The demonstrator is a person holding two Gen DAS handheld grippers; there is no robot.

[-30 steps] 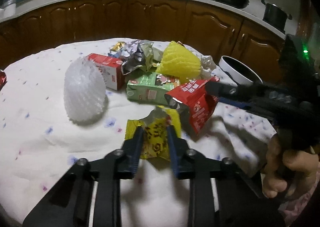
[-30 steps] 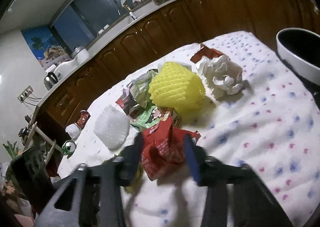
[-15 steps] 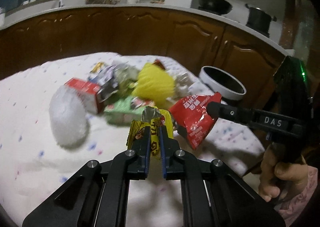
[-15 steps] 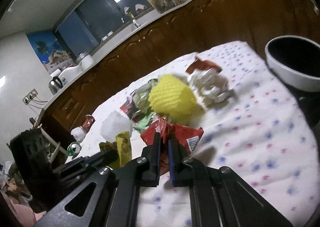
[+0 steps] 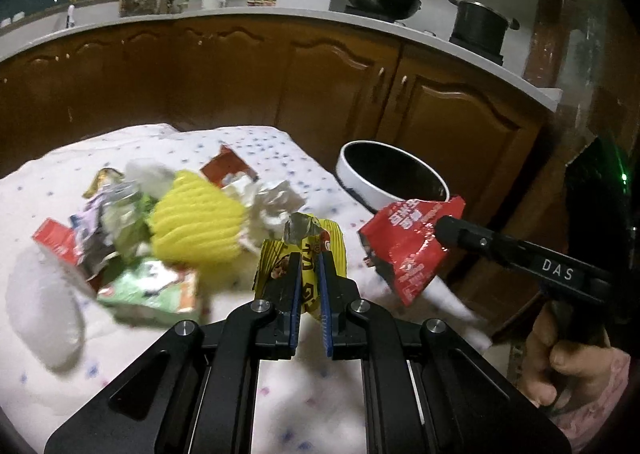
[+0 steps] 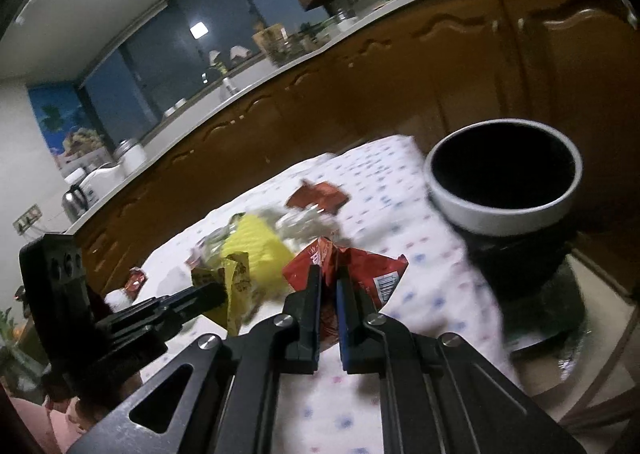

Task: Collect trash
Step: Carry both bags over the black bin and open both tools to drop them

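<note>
My left gripper (image 5: 309, 260) is shut on a yellow snack wrapper (image 5: 332, 244), held up off the cloth-covered table (image 5: 260, 145). To its right my right gripper (image 5: 442, 228) is shut on a crumpled red snack bag (image 5: 404, 238), also in the air. In the right wrist view the right gripper (image 6: 327, 274) pinches the red snack bag (image 6: 372, 268), and the left gripper (image 6: 214, 294) holds the yellow wrapper (image 6: 236, 282) at the left. A white-rimmed bin (image 5: 394, 177) with a dark inside stands past the table's right edge, seen again as the bin (image 6: 504, 177).
A trash pile lies on the table: yellow foam net (image 5: 196, 221), white foam net (image 5: 44, 314), green carton (image 5: 152, 288), red carton (image 5: 54, 240), crumpled paper (image 5: 276, 199), a red wrapper (image 5: 228, 167). Brown cabinets (image 5: 240, 73) run behind. A hand (image 5: 560, 370) grips the right tool.
Both grippers closed on their wrappers on the table, then lifted them and carried them right, toward the bin. The rest of the pile stayed put.
</note>
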